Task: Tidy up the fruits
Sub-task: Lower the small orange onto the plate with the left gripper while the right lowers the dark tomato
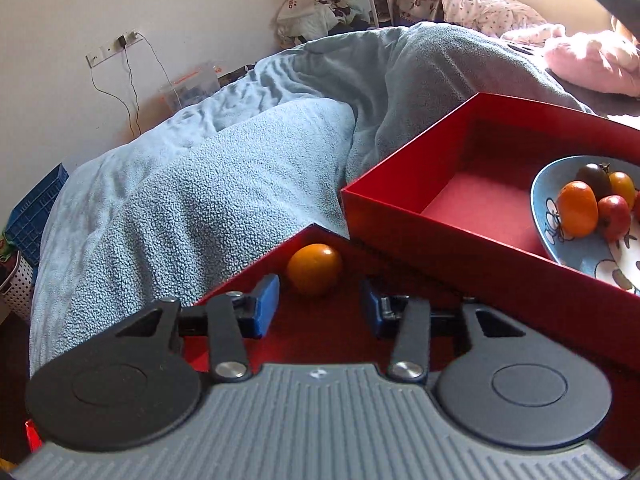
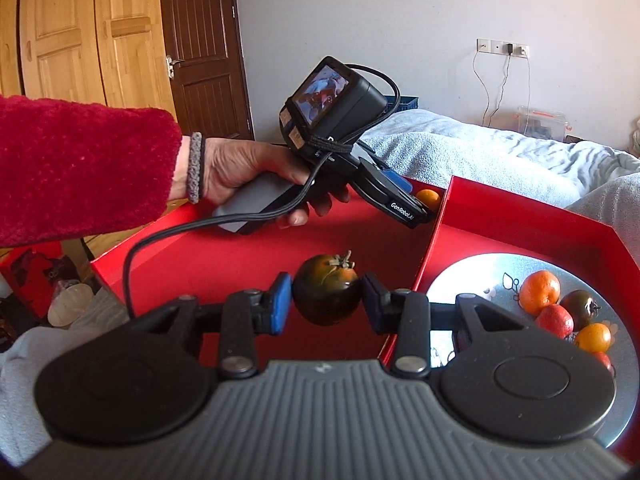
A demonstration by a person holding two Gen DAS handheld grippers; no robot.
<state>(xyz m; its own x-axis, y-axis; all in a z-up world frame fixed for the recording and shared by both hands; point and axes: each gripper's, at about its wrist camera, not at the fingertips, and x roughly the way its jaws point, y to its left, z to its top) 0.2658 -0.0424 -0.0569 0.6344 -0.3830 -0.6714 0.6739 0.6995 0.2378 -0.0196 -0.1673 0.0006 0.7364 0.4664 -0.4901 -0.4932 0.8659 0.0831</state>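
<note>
In the left wrist view, the left gripper (image 1: 318, 304) sat low at centre frame with its blue pads (image 1: 264, 306) spread wide and nothing between them. Just ahead of it an orange fruit (image 1: 315, 269) lay in the corner of a red lid (image 1: 256, 276), apart from both pads. To the right stood a red box (image 1: 404, 216), and inside it, at the right edge, a blue plate (image 1: 544, 216) held a cluster of fruits (image 1: 592, 204): orange, dark, yellow and red. A blue blanket (image 1: 200, 176) filled the left and middle.

In the right wrist view, the right gripper (image 2: 326, 300) at lower centre was closed on a dark tomato (image 2: 327, 295), one pad pressed to each side, stem up, above the lid's (image 2: 224, 264) floor. In the upper middle a hand (image 2: 248, 172) in a red sleeve held the left gripper (image 2: 416, 204), whose tip pointed at the orange fruit (image 2: 429, 197) in the lid's far corner. At the right, the box (image 2: 520, 220) held the plate (image 2: 472, 276) with the other fruits (image 2: 560, 308) on it.
</note>
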